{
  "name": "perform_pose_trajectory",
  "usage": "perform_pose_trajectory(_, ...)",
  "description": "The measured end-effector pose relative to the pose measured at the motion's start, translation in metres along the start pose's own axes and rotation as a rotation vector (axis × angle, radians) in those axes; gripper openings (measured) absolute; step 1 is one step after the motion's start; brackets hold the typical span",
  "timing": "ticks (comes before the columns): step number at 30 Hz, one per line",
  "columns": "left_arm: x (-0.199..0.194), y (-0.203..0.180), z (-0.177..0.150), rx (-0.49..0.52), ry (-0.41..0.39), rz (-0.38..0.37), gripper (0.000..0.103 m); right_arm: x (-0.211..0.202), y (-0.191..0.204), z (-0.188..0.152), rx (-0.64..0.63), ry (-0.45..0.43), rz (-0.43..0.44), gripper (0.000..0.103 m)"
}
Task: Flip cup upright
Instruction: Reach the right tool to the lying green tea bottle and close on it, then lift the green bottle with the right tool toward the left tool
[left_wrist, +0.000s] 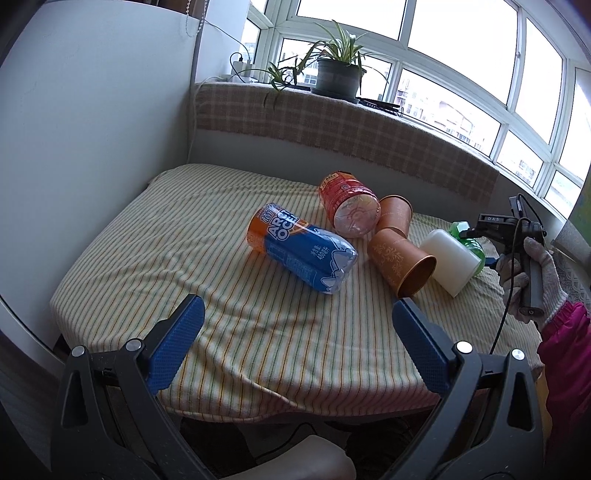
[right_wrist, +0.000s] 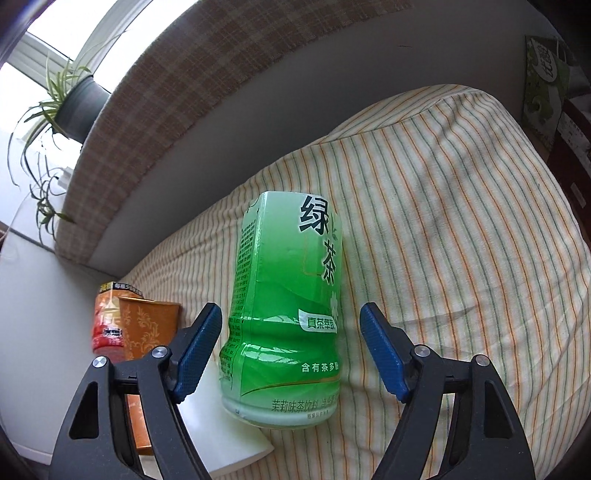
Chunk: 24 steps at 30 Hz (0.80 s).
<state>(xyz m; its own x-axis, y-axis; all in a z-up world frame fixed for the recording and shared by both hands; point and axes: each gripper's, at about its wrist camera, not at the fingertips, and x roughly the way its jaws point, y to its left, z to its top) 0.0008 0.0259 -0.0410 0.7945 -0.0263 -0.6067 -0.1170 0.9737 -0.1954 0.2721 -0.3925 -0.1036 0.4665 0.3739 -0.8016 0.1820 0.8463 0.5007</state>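
A green tea-label cup (right_wrist: 288, 306) lies on its side on the striped cloth (right_wrist: 443, 221), its far end pointing away from the camera. My right gripper (right_wrist: 291, 314) is open around its lower half. The left fingertip (right_wrist: 207, 328) is almost against the cup's side and the right fingertip (right_wrist: 376, 332) stands a little apart. In the left wrist view the green cup (left_wrist: 467, 236) is mostly hidden behind a white cup (left_wrist: 448, 256). My left gripper (left_wrist: 299, 310) hangs open over the cloth near the front edge, with nothing between its fingers.
A blue and orange cup (left_wrist: 303, 247), a red cup (left_wrist: 349, 206) and two brown gold-patterned cups (left_wrist: 400, 260) lie tipped over mid-table. A gloved hand (left_wrist: 535, 273) holds the right gripper at the right edge. A potted plant (left_wrist: 338, 74) sits on the sill.
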Motion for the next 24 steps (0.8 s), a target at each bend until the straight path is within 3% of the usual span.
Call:
perform_pose_trajectory(4, -0.001, 0.000, -0.001, 0.000, 0.000, 0.000, 0.103, 0.011, 0.003, 0.002, 0.012, 0.018, 0.000, 0.072)
perform_pose_trajectory(6, -0.001, 0.000, -0.001, -0.001, 0.001, 0.001, 0.103, 0.013, 0.003, 0.003, 0.008, 0.022, 0.023, 0.062)
perform_pose_trajectory(12, -0.001, 0.000, -0.003, 0.001, -0.003, -0.003, 0.103, 0.010, 0.005, 0.003, 0.004, 0.008, 0.004, 0.061)
perform_pose_trajectory(24, -0.002, 0.003, -0.002, 0.003, -0.010, -0.015, 0.103, -0.057, 0.000, -0.010, -0.042, -0.116, -0.012, 0.061)
